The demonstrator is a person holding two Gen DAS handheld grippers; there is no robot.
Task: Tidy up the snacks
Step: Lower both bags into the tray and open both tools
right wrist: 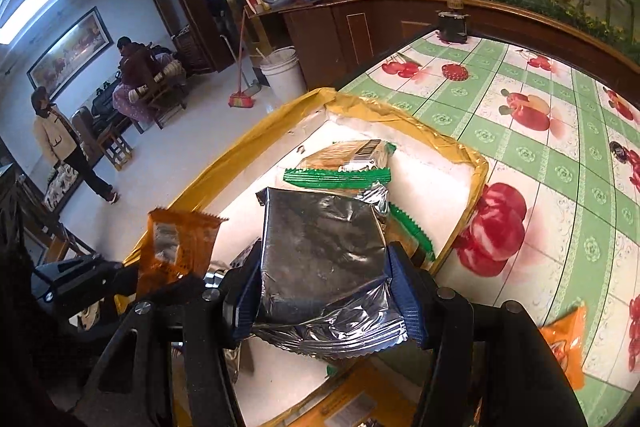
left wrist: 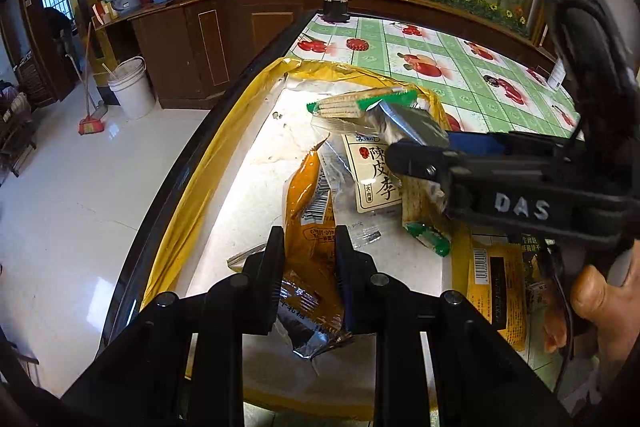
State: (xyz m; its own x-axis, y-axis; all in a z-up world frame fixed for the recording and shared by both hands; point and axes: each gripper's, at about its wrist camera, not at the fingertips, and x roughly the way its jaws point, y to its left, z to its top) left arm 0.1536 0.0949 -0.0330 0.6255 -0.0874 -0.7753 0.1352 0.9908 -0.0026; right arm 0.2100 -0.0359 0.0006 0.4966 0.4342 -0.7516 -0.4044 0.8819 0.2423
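Both pairs of fingers are clamped on snack packets over the same box. Left gripper (left wrist: 308, 275) pinches an orange packet (left wrist: 306, 211) between its two black fingers (left wrist: 274, 267), the wrapper standing up between them with its barcode side showing. Right gripper (right wrist: 326, 291) squeezes a silver foil packet (right wrist: 324, 247) between its blue-padded fingers (right wrist: 406, 291), the foil creased and bulging out past the pads on the near side.

Beneath and ahead of both sets of fingers runs the table (right wrist: 520, 163), covered in a green-checked cloth printed with red fruit. On it, directly under the fingers, sits the white foam box (right wrist: 432, 163) with yellow tape along its rim; its floor is bare just ahead of the left fingers. Off the table's left edge, well apart from either gripper, a white bucket (left wrist: 130, 87) stands on the pale floor.

Inside the box, just beyond the right fingertips, a green-edged cracker packet (right wrist: 344, 171) lies flat, partly under the foil packet. In the left wrist view a clear packet with a Chinese label (left wrist: 370, 171) lies just ahead and to the right of the left fingers, beneath the right gripper. Right of the left fingers, at the box's near corner, a yellow packet (left wrist: 496, 287) shows its barcode. Outside the box, right of the right fingers, another orange packet (right wrist: 568, 343) lies on the cloth.
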